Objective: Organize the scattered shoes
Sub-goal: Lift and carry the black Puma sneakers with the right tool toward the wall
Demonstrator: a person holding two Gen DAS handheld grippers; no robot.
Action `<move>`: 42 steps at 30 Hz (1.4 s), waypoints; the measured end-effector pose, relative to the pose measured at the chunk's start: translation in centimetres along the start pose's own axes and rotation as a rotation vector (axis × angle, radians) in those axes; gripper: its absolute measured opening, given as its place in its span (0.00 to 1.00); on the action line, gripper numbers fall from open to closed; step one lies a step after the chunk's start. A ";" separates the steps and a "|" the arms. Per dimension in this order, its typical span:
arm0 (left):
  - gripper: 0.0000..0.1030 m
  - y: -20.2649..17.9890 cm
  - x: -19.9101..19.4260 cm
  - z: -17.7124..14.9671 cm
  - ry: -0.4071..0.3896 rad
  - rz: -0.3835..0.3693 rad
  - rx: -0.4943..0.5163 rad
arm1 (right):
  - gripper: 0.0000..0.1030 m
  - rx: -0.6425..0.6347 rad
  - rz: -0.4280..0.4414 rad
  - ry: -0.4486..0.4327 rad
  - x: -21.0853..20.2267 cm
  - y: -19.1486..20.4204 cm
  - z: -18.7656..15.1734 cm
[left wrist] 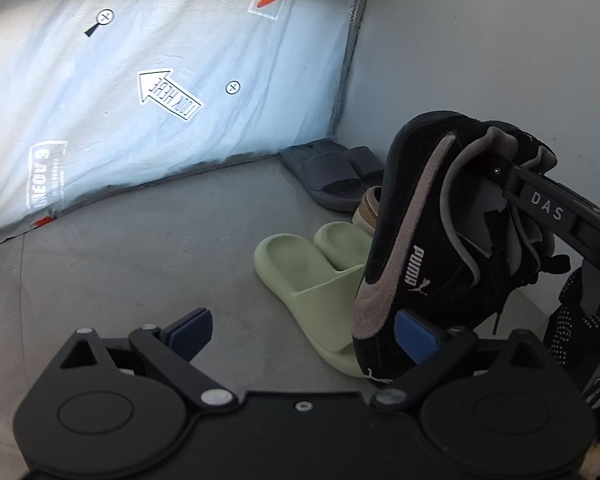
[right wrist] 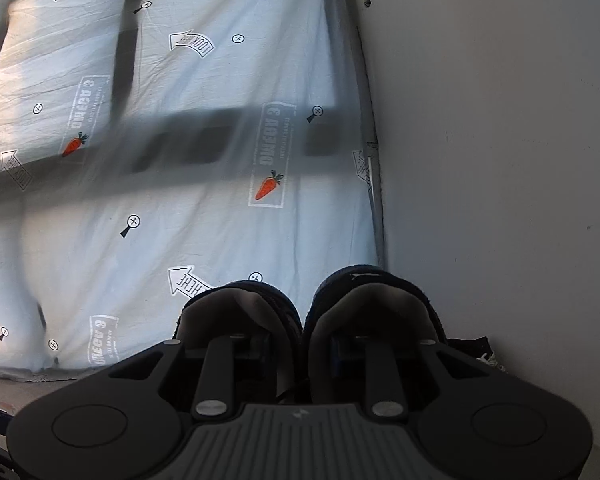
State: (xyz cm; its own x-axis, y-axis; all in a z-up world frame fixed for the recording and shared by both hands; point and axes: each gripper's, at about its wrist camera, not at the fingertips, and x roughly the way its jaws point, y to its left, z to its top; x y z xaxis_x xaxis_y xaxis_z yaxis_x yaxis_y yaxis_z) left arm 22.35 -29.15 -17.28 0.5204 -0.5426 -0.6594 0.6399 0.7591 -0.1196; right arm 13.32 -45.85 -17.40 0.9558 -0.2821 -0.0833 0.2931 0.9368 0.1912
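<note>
A pair of black Puma sneakers (left wrist: 428,240) hangs toe-down above the floor, held by my right gripper, whose black arm (left wrist: 556,208) reaches in from the right. In the right wrist view my right gripper (right wrist: 302,354) has one finger inside each sneaker (right wrist: 240,312), shut on their adjoining inner walls. My left gripper (left wrist: 304,336) is open and empty, low over the floor, its right pad (left wrist: 414,338) close to a sneaker toe. Pale green slides (left wrist: 308,280) lie on the floor beside the sneakers. Dark grey slides (left wrist: 332,176) lie by the wall.
A light blue printed sheet (left wrist: 140,92) hangs down to the grey floor (left wrist: 120,272) on the left. A white wall (left wrist: 480,40) stands at the right. A tan shoe (left wrist: 370,208) shows behind the sneakers. A dotted black shoe (left wrist: 580,328) sits at the right edge.
</note>
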 end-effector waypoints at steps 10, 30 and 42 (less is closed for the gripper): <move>0.96 -0.8 7.8 5.2 0.062 0.001 0.040 | 0.28 0.004 0.020 0.028 8.1 -5.0 1.2; 0.96 6.4 12.3 12.5 0.035 0.009 -0.011 | 0.29 0.096 0.144 0.054 19.2 -3.0 4.5; 0.96 9.5 12.1 12.1 0.043 0.038 -0.090 | 0.29 0.134 0.177 -0.044 22.7 -1.4 6.8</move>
State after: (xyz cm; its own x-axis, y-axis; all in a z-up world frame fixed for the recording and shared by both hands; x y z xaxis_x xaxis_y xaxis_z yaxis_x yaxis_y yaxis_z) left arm 41.60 -32.82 -17.43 0.5171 -0.4986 -0.6957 0.5657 0.8091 -0.1594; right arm 34.73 -54.95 -12.92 0.9918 -0.1275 0.0053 0.1188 0.9373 0.3277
